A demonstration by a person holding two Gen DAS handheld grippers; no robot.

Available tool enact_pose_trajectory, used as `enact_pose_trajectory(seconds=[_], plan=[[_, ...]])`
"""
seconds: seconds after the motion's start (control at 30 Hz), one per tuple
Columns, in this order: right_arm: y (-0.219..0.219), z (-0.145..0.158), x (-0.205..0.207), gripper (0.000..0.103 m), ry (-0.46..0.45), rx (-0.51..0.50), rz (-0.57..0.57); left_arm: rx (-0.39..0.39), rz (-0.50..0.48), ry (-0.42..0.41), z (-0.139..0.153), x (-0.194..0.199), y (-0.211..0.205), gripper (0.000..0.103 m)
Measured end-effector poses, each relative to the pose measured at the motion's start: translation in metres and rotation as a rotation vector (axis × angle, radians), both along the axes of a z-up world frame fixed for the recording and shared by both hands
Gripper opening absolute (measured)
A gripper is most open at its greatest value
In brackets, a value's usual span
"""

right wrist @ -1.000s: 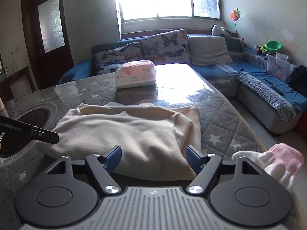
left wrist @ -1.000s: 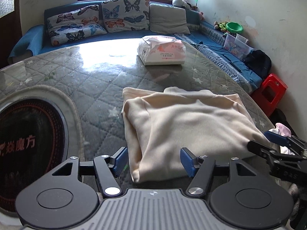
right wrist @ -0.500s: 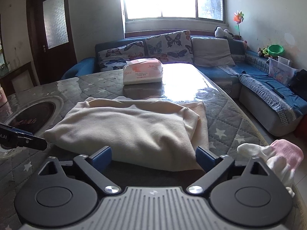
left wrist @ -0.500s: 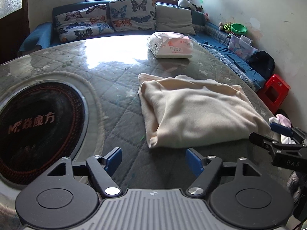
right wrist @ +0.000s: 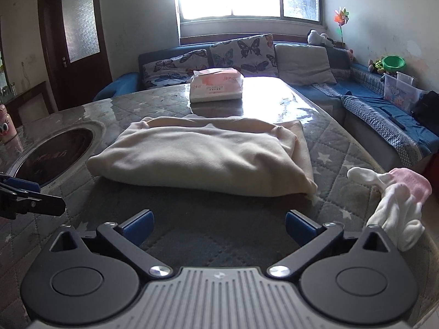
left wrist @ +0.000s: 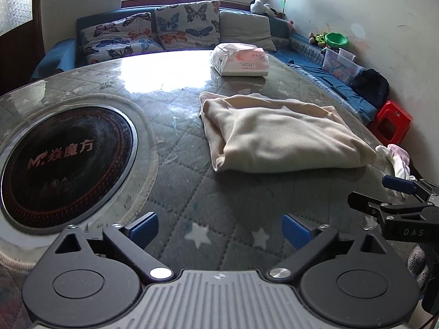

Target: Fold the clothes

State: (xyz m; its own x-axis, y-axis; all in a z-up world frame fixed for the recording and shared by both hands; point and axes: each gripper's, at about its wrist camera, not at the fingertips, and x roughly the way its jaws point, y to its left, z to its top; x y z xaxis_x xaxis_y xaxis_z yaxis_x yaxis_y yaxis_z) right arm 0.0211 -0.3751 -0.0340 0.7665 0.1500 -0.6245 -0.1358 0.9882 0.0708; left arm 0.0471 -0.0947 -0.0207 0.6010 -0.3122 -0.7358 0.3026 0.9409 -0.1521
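Note:
A cream garment lies folded in a thick rectangle on the quilted table top; the right wrist view shows the same cream garment straight ahead. My left gripper hovers open over the table, well short of the cloth's near edge, with nothing between its blue pads. My right gripper is also open and empty, just back from the garment's front fold. The right gripper also shows at the right edge of the left wrist view, and the left gripper's tip at the left edge of the right wrist view.
A white and pink sock bundle lies at the table's right edge. A pack of tissues sits beyond the garment. A round black hob is set into the table on the left. A blue sofa and red stool stand behind.
Both grippers have drawn back from the folded garment and opened wider. The garment stays flat on the table, released.

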Motion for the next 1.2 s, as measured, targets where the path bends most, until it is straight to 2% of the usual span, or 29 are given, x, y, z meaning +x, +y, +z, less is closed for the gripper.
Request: enact_pose_trajectory(seconds=[0.47, 1.2], plan=[[0.011, 0.0, -0.032, 0.103, -0.005, -0.017, -0.009, -0.008, 0.0, -0.011, -0.003, -0.031, 0.005, 0.103], [0.028, 0.006, -0.058, 0.103, -0.031, -0.028, 0.015, -0.002, -0.001, -0.042, -0.003, -0.061, 0.01, 0.103]])
